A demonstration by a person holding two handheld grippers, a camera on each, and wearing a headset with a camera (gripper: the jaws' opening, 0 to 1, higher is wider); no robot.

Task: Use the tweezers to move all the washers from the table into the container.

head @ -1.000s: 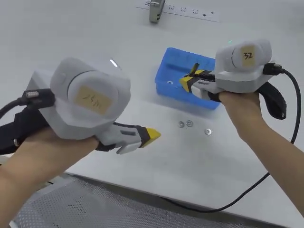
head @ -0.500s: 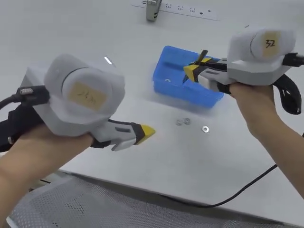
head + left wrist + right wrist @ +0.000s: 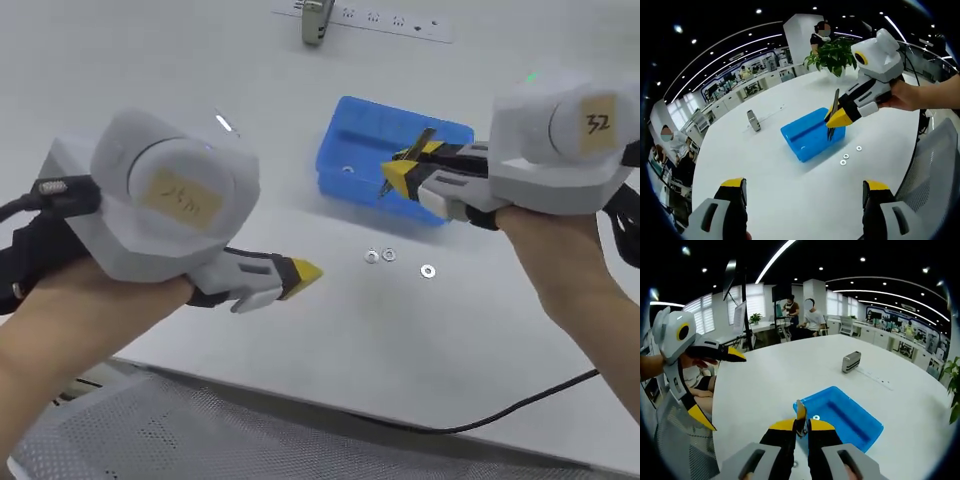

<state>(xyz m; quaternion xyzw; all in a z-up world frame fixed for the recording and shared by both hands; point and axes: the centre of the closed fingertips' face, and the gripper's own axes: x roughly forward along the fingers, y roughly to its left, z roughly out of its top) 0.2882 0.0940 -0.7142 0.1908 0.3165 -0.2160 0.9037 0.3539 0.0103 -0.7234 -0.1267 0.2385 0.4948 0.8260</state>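
- right gripper (image 3: 398, 178) clenched on the tweezers (image 3: 833, 107), over the container (image 3: 345, 188) near wall
- three washers (image 3: 388, 256) just before the container, apart from the tweezers
- left gripper (image 3: 804, 187) released, well off the container

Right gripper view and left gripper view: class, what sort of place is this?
Probably an open-plan office or lab: a large white table, ceiling strip lights, people and rows of workstations behind.

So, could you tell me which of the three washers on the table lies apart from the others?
The washer farthest right in the head view lies alone; the other two washers sit close together as a pair to its left.
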